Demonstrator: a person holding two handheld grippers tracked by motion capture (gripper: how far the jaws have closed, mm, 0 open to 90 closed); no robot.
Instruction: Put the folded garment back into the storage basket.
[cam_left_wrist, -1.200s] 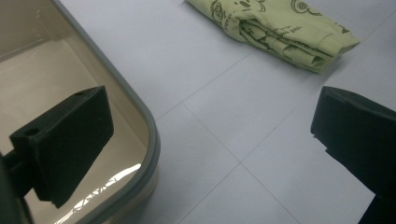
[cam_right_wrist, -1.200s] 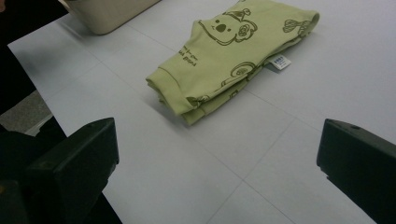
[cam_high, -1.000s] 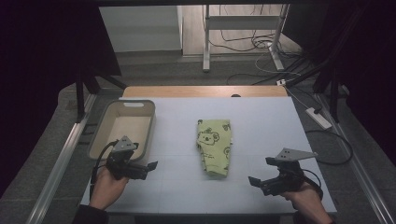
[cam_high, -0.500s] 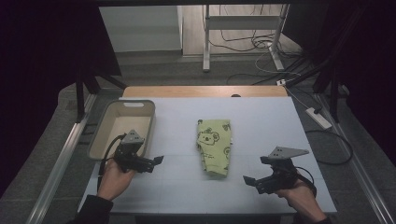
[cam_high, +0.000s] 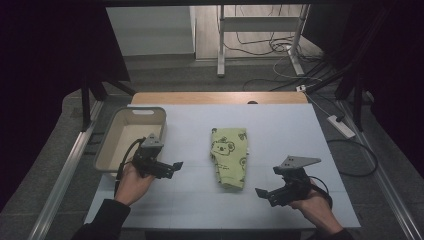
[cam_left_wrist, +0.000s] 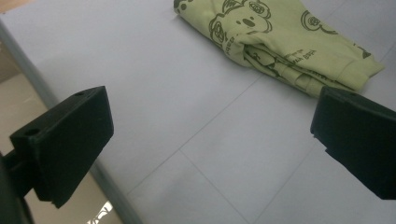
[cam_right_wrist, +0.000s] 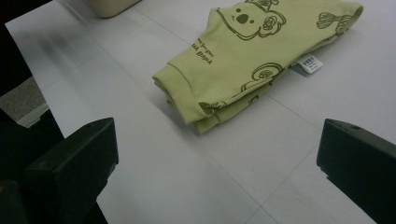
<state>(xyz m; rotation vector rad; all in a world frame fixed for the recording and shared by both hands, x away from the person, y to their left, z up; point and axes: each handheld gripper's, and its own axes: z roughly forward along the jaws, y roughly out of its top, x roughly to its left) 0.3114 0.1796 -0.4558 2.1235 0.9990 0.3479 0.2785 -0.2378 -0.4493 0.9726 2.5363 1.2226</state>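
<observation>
A folded light-green garment (cam_high: 229, 156) printed with koalas lies in the middle of the white table (cam_high: 280, 125). It appears again as the garment (cam_left_wrist: 280, 37) in the left gripper view and the garment (cam_right_wrist: 252, 51) with a small white tag in the right gripper view. My left gripper (cam_high: 172, 167) hovers to the garment's left, open, nothing between its jaws. My right gripper (cam_high: 264, 194) sits low at the garment's right front, open and empty too. Both sets of jaws point toward the cloth without touching it.
A beige plastic bin (cam_high: 129, 135) stands at the table's left edge, just behind my left hand; its corner (cam_right_wrist: 109, 7) peeks into the right gripper view. A power strip (cam_high: 341, 126) and cables lie on the floor to the right.
My left gripper has moved right and forward, away from the bin toward the garment. My right gripper has shifted left and slightly nearer the garment's lower end.
</observation>
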